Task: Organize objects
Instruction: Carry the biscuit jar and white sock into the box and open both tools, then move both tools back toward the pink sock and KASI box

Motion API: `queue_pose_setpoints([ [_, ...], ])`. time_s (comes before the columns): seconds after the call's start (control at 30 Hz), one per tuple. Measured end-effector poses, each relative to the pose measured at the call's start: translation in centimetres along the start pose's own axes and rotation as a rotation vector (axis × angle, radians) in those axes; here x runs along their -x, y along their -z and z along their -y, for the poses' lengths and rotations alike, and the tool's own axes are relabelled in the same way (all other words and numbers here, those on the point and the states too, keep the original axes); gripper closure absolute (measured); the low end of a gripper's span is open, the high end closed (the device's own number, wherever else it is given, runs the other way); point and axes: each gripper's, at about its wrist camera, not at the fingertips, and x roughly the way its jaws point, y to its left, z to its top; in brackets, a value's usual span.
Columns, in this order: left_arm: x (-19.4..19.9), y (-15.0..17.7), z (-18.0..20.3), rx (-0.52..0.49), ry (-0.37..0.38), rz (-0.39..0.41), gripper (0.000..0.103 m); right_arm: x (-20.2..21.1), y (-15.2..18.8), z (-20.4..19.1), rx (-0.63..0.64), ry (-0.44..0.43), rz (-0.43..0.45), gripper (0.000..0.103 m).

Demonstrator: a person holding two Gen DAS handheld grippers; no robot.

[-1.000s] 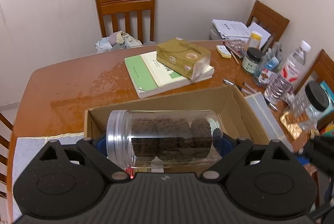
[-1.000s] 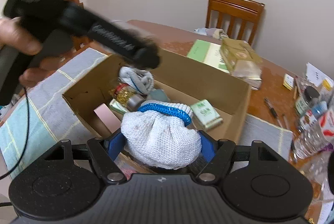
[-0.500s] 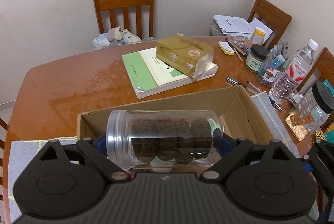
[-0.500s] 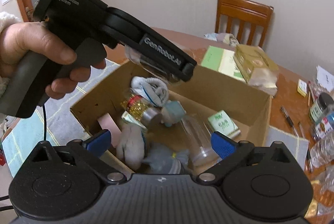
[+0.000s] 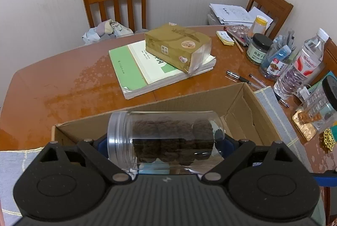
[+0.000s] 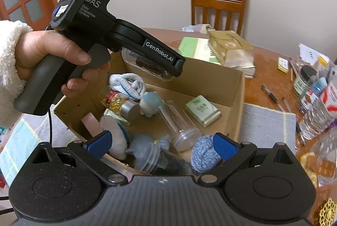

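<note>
Room: pale walls, a wooden table (image 5: 63, 87) with wooden chairs (image 5: 114, 0) around it, and a door with glass panes at the far left of the right wrist view.
Box: an open cardboard box (image 6: 229, 87) stands on the table, partly on a grey cloth mat (image 6: 267, 122).
Left gripper: the left gripper (image 5: 164, 139) is clamped on a clear plastic jar (image 5: 164, 135) lying sideways between its fingers, one pad at the screw-thread mouth and one at the base.
Jar: it holds dark brown round lumps and hangs over the near edge of the box; seen from the right wrist view it is above the far left corner of the box.
Hand: the person's left hand (image 6: 54, 57), in a fluffy white sleeve (image 6: 8, 70), grips the handle of that gripper.
Right gripper: the right gripper (image 6: 162, 145) is wide open with nothing between its blue pads (image 6: 224, 145), above the near side of the box.
Inside the box: a rolled white glove (image 6: 128, 83), a gold-wrapped item (image 6: 114, 101), a small pale blue figure (image 6: 150, 104), a clear tube (image 6: 177, 122), a green packet (image 6: 203, 110), a blue-grey knit bundle (image 6: 204, 152).
Beyond the box: a green and white book (image 5: 137, 70) with a gold pack (image 5: 177, 47) on top.
Right side of table: a water bottle (image 5: 301, 63), a dark-lidded jar (image 5: 260, 48), pens (image 5: 240, 78), papers (image 5: 229, 12).
</note>
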Motion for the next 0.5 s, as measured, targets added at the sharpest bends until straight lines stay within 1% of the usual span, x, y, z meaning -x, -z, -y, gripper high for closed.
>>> queue_pose_setpoints([
  [0.13,-0.67,-0.14,0.06,-0.008,-0.001,-0.008,0.009,0.05,0.37,0.49,-0.018,0.022,-0.007,0.0],
  [0.17,-0.81,-0.15,0.11,-0.012,0.004,-0.009,0.006,0.03,0.46,0.6,-0.023,0.028,-0.008,0.0],
  [0.33,-1.08,-0.34,0.48,-0.036,-0.007,-0.005,0.006,-0.01,0.73,0.99,-0.066,0.028,-0.012,0.0],
  [0.5,-1.03,-0.46,0.63,-0.034,-0.006,-0.005,0.006,-0.01,0.73,0.92,-0.084,0.036,-0.01,0.0],
])
